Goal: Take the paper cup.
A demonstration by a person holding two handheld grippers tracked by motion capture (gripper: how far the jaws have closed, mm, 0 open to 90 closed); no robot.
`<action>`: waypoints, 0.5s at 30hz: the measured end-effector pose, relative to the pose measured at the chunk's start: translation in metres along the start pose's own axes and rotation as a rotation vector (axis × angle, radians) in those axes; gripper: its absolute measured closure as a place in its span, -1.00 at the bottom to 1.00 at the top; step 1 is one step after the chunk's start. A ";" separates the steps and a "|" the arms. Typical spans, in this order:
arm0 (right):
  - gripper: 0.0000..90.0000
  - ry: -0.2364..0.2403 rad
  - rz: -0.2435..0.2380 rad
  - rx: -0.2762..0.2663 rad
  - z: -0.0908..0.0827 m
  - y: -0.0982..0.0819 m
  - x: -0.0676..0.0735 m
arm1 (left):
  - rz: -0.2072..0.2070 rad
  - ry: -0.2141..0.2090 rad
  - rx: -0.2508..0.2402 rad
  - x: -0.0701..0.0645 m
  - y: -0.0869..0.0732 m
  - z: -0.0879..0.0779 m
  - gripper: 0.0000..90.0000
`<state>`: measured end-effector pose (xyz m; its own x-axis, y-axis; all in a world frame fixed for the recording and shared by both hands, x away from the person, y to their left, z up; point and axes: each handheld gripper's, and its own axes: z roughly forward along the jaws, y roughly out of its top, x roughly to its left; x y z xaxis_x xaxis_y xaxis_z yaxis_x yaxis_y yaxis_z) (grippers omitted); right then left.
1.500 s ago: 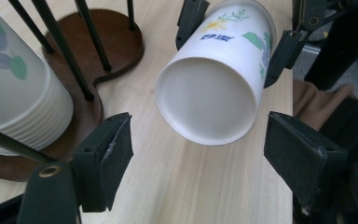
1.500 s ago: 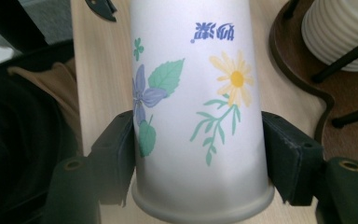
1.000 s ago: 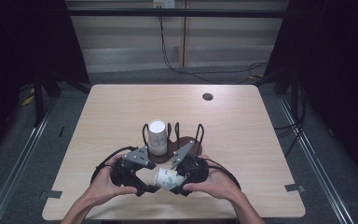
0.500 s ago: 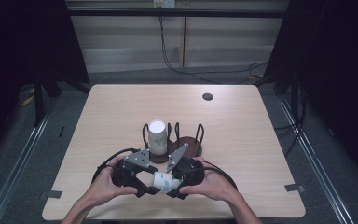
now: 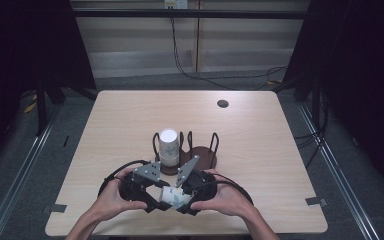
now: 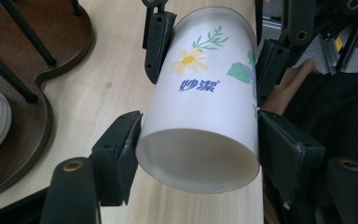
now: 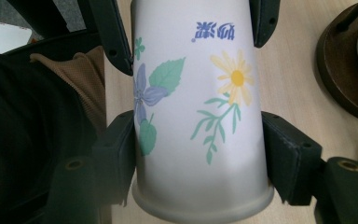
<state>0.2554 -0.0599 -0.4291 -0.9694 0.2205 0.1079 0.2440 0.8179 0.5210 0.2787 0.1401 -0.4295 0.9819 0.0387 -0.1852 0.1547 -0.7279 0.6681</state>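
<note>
A flowered paper cup [image 6: 200, 107] is held on its side just above the near edge of the bench [image 5: 130, 120], clamped at once by the left gripper [image 6: 198, 156] and the right gripper [image 7: 198, 161]. It is judged light, thin-walled and easily crushed; a gentle hold by the stiffer rim is advised. The printed flowers are shown in the gripper views; the wooden cup rack [image 5: 200, 156] with its white cup [image 5: 168, 146] is shown whole in the high view
</note>
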 end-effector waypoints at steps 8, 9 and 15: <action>-0.26 0.007 -0.009 -0.016 -0.001 0.002 0.001 | 0.000 -0.026 0.012 0.001 0.001 0.001 -0.26; -0.26 0.010 -0.016 -0.014 0.000 0.001 0.001 | 0.004 -0.028 0.015 0.001 0.001 0.001 -0.26; -0.26 0.007 -0.008 -0.009 0.000 0.002 0.001 | -0.003 -0.010 0.002 0.000 0.000 0.001 -0.25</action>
<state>0.2548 -0.0582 -0.4282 -0.9715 0.2103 0.1097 0.2362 0.8149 0.5292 0.2782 0.1392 -0.4303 0.9803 0.0346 -0.1945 0.1579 -0.7288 0.6662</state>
